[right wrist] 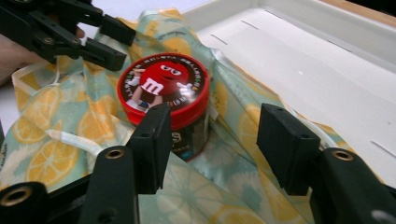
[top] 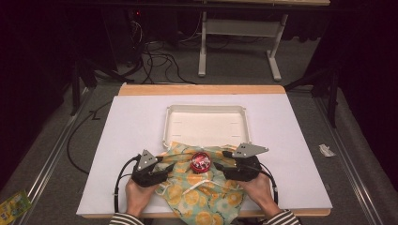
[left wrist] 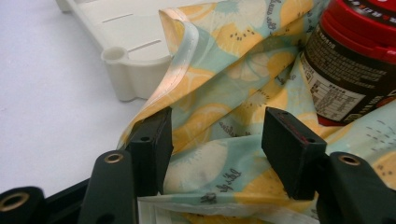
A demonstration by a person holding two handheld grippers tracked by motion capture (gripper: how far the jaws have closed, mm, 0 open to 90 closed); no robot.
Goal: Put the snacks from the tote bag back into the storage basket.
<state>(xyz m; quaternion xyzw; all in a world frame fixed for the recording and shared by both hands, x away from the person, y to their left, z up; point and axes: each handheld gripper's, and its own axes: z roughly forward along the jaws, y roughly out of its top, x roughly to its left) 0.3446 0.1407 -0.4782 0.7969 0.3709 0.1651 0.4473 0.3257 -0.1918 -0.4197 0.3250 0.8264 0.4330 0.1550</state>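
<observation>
Right gripper view: right gripper [right wrist: 212, 144] spread wide, pinching nothing, pointing over the lemon-print cloth [right wrist: 56, 149] with the red-lidded candy jar [right wrist: 163, 91] standing upright just ahead, slightly off toward one jaw. Beyond the jar, left gripper [right wrist: 108, 43] also gaping, hovering at the cloth's far side. Flanking the jar evenly near the desk's front edge [top: 187, 214]; white tray [top: 206, 110] lying behind, cloth overlapping its near rim.
</observation>
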